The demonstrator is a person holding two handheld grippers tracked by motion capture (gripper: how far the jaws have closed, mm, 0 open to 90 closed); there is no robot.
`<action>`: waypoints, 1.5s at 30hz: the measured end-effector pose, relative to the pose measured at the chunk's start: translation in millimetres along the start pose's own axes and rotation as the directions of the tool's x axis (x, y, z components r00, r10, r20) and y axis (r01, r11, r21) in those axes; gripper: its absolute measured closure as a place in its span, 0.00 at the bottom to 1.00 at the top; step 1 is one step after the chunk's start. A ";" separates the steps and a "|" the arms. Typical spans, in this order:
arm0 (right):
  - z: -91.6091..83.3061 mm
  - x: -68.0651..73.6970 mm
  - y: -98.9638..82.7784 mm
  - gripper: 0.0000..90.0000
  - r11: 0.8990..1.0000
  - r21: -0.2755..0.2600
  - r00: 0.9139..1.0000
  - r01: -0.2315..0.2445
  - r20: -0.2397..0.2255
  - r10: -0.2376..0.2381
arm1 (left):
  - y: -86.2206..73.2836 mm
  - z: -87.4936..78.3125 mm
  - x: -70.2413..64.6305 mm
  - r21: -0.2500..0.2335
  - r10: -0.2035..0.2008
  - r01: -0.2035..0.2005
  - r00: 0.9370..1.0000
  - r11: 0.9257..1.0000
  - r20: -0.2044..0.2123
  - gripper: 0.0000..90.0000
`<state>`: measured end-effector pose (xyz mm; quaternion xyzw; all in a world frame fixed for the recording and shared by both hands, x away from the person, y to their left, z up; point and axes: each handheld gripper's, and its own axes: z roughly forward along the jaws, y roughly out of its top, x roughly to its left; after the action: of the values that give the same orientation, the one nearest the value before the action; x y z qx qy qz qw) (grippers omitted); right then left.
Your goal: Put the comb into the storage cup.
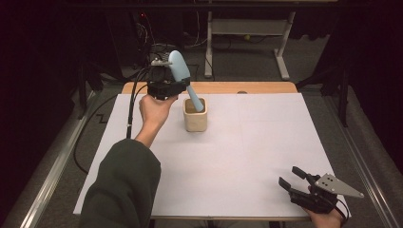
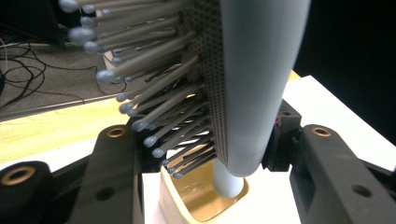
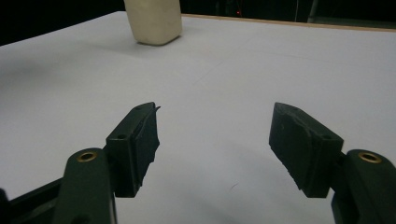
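The white table (image 1: 247, 156) lies broad and mostly bare, with a strip of wooden edge (image 1: 223, 87) along its far side; grey floor runs beyond its left and right edges; wide open surface spreads between the two hands. The cream square cup (image 1: 195, 114) stands upright left of centre near the far edge, well apart from every border. The light-blue hairbrush (image 1: 179, 67) leans with its handle end down inside the cup, its head raised above the rim, bristles turned left in the left gripper view; the left gripper (image 1: 166, 88) is clamped on it. The right gripper (image 1: 292, 179) rests at the near right corner, jaws parted, nothing between them.
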<state>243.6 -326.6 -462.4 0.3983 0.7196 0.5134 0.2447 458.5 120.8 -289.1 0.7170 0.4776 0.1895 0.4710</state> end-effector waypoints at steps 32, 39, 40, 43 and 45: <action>-0.9 0.0 -0.1 0.37 1.000 -0.005 1.000 -0.006 -0.005 0.006 | -8.6 18.4 1.4 0.040 0.007 -0.006 1.000 0.999 -0.026 0.58; -0.9 -0.1 -0.1 0.37 1.000 -0.009 1.000 -0.003 -0.005 0.003 | -14.2 22.1 5.1 0.052 -0.001 0.003 0.999 0.999 -0.034 0.58; -0.9 0.0 0.0 0.37 1.000 -0.008 1.000 -0.005 -0.005 0.005 | -14.9 22.6 5.2 0.054 -0.001 0.003 0.999 0.999 -0.034 0.58; -1.0 0.1 0.0 0.37 1.000 -0.008 1.000 -0.005 -0.006 0.005 | -17.1 24.0 5.4 0.059 0.000 0.002 0.999 0.998 -0.033 0.58; -1.0 0.0 0.0 0.37 1.000 -0.007 1.000 -0.005 -0.004 0.005 | -17.8 24.7 5.1 0.061 -0.001 0.003 0.999 0.998 -0.032 0.58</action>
<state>242.8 -327.1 -462.1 0.3982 0.7172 0.5175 0.2434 469.7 114.8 -317.2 0.7275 0.4913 0.1857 0.4415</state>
